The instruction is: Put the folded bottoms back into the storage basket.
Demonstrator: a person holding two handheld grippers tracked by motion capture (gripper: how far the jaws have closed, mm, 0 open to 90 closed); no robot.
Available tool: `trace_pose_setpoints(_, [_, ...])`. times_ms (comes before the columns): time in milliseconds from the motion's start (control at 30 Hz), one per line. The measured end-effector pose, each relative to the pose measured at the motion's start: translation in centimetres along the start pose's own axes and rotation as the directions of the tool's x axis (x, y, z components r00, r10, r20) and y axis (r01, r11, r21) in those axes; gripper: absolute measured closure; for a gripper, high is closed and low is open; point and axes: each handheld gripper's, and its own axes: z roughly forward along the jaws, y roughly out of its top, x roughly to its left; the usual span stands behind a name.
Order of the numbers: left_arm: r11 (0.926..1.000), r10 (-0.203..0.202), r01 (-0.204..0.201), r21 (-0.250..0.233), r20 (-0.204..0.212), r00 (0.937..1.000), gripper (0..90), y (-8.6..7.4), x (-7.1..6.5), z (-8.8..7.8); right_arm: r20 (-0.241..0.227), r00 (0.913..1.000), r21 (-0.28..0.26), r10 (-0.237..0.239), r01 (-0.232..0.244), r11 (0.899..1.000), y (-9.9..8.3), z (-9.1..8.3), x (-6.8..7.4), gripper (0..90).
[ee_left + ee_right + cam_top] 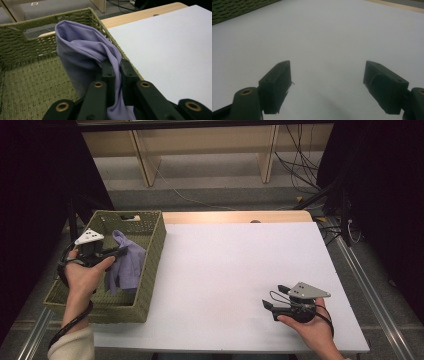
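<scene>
High view: left gripper [118, 252] w/ jaws clamped on lilac cloth [127, 262], hanging inside green basket [150, 270]. Right gripper [274, 297], jaws wide, nothing between, well apart from basket.

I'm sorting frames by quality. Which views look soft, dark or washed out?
High view: dark at both sides, table evenly lit. Left gripper view: sharp on the lilac cloth and basket. Right gripper view: soft, dim and greyish, fingers slightly blurred.
</scene>
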Motion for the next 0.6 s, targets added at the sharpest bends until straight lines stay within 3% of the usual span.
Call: trace_pose_setpoints(600, [0.9977, -0.051, 0.052, 0.042, -0.026, 0.9983, 82.9, -1.2, 3.4, 0.3, 0.005, 1.0, -0.003, -0.004, 0.004, 1.0, 0.1, 0.0, 0.0, 23.1])
